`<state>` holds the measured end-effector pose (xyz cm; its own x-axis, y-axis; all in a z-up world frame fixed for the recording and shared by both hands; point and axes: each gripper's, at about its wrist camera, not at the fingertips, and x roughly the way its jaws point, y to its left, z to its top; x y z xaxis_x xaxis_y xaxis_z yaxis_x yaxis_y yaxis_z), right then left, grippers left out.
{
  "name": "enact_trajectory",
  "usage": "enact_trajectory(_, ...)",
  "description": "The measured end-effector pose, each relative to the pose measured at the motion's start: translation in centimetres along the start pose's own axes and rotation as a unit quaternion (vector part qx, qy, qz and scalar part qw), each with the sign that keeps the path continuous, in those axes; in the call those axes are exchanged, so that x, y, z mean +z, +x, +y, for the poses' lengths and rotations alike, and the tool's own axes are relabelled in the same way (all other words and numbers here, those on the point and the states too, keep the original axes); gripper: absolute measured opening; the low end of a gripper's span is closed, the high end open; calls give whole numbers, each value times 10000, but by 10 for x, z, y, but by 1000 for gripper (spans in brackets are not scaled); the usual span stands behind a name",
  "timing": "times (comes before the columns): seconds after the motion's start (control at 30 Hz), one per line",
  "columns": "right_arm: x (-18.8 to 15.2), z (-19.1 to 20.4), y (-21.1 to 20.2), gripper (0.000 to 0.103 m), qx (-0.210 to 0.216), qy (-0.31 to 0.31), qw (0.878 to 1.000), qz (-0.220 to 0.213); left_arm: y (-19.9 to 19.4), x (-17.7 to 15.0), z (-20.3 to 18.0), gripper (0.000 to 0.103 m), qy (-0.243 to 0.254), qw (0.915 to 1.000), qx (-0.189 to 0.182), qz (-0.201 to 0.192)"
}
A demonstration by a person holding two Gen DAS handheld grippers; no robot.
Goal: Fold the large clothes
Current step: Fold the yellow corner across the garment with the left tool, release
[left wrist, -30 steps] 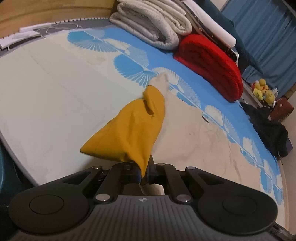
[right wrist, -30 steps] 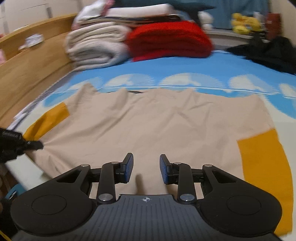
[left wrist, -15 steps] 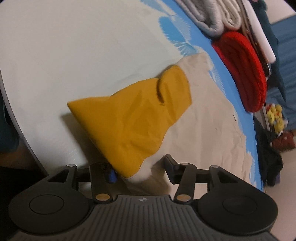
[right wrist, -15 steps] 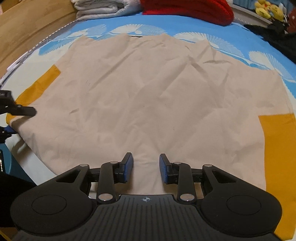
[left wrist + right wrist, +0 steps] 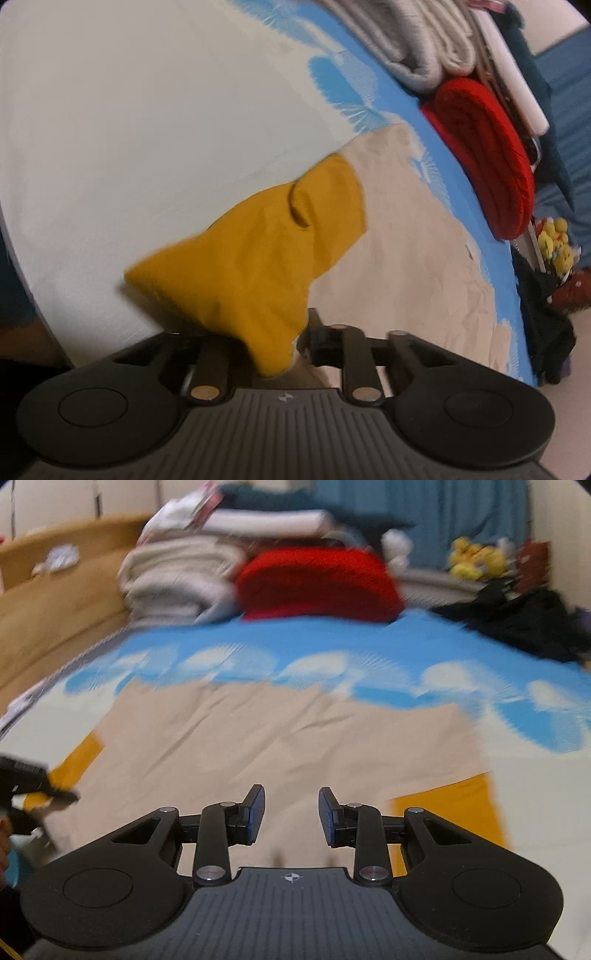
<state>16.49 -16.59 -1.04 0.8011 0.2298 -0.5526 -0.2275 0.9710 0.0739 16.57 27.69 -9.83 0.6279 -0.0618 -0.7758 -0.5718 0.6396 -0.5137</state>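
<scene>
Item: beige shirt (image 5: 280, 746), flat on bed (image 5: 110, 129) ahead. My left hand-held gripper (image 5: 273, 350) — jaws just closing on mustard sleeve (image 5: 258, 266); right hand-held gripper (image 5: 291, 816) part-open, empty. Pinch near cuff — lift low.

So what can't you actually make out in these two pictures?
- Left wrist view: the mustard sleeve covers one finger of the left gripper, whose jaws have just been closing around it; whether they pinch it is unclear.
- Right wrist view: motion blur smears the folded bedding pile and yellow plush toys.
- Right wrist view: the right gripper's body cuts off the beige shirt's near hem.
</scene>
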Motion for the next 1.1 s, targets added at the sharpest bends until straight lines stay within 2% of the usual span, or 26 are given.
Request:
enact_trajectory(0.1, 2, -36, -27, 32, -274, 173, 9989, -333, -12, -8, -28, 13, 670, 9969, 183, -377)
enact_trajectory(0.17, 1, -57, -43, 32, -431, 283, 9975, -493, -21, -16, -52, 12, 1175, 9905, 306, -651)
enact_trajectory(0.33, 4, -110, -84, 32, -681, 427, 9915, -1021, -46, -37, -102, 11, 2001, 9732, 170, -1116)
enact_trajectory(0.4, 10, -131, -98, 32, -726, 252, 9896, -1213, -57, -50, -129, 10, 2430, 9619, 25, -1250)
enact_trajectory(0.47, 14, -155, -110, 32, -834, 132, 9871, -1361, -68, -70, -161, 10, 2915, 9468, -96, -1357)
enact_trajectory(0.57, 4, -195, -121, 32, -1068, 351, 9821, -1513, -90, -110, -210, 9, 3530, 9222, -426, -1521)
enact_trajectory(0.67, -9, -219, -125, 32, -1208, 512, 9821, -1349, -105, -166, -260, 9, 4220, 8892, -768, -1594)
enact_trajectory(0.73, -11, -227, -137, 32, -1252, 479, 9776, -1621, -106, -212, -295, 9, 4729, 8627, -918, -1537)
enact_trajectory(0.8, -15, -236, -142, 32, -1197, 549, 9776, -1641, -99, -260, -323, 9, 5184, 8374, -1027, -1397)
enact_trajectory(0.87, -19, -244, -143, 32, -1199, 580, 9787, -1562, -89, -310, -344, 9, 5646, 8083, -1135, -1227)
enact_trajectory(0.93, -21, -252, -146, 32, -1189, 646, 9781, -1581, -69, -356, -356, 11, 6067, 7812, -1217, -826)
enact_trajectory(0.97, -22, -254, -147, 32, -1174, 698, 9779, -1581, -57, -376, -355, 14, 6277, 7669, -1223, -535)
enact_trajectory(1.03, -24, -262, -148, 32, -1117, 870, 9777, -1549, -34, -407, -356, 29, 6681, 7324, -1304, 135)
enact_trajectory(1.07, -24, -265, -147, 32, -1076, 975, 9775, -1531, -26, -415, -355, 43, 6789, 7194, -1388, 488)
enact_trajectory(1.1, -25, -269, -147, 34, -1019, 1080, 9773, -1510, -23, -416, -353, 49, 6819, 7126, -1499, 694)
